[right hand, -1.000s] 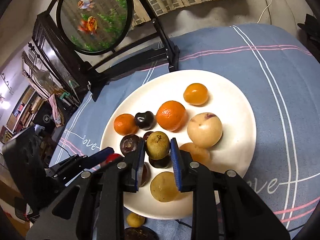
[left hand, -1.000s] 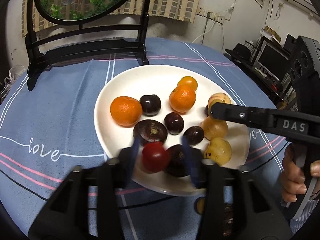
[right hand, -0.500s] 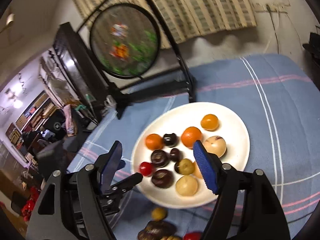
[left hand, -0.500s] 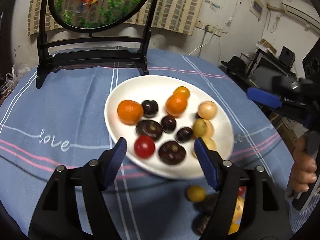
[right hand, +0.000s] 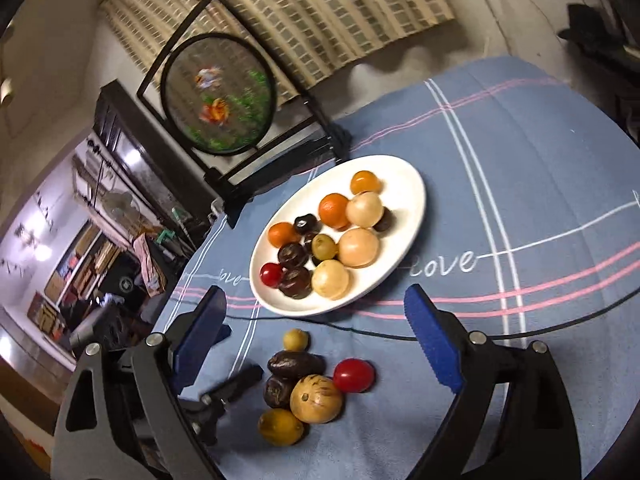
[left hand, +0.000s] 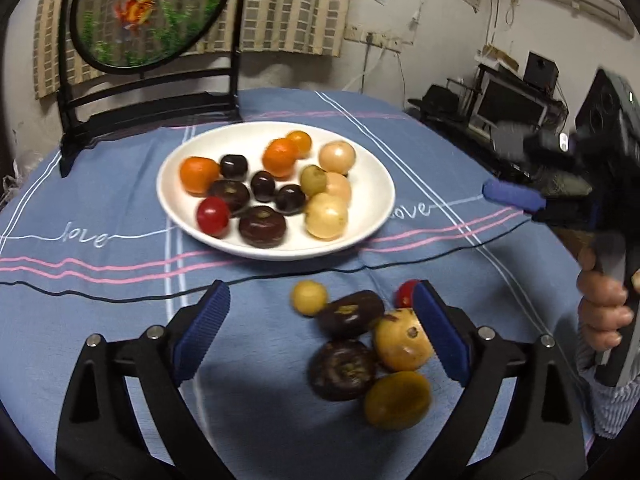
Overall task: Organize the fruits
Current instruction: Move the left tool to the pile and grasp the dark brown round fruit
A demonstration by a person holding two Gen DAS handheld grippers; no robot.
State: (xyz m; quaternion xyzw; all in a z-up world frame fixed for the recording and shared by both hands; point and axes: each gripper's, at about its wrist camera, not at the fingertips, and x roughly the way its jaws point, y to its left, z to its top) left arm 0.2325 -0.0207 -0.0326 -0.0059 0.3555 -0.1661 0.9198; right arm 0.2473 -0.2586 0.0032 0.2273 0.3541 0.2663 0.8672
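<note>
**On the blue cloth, fruits in two groups**

On the white plate [left hand: 372, 216] I see most fruits: oranges, dark plums, pale yellow ones and a red tomato [left hand: 213, 216]. Near the plate's front edge, a small pile [right hand: 308, 384] lies on the tablecloth [left hand: 100, 320]. My left gripper [left hand: 320, 328] and right gripper [right hand: 316, 336] are both opening, jaws wide apart, gripping no fruit. A hand [left hand: 604, 312] holds the right one.

My right gripper [left hand: 520, 176] is motion-blurred; my finger hides half the red cherry tomato [left hand: 405, 294].
</note>
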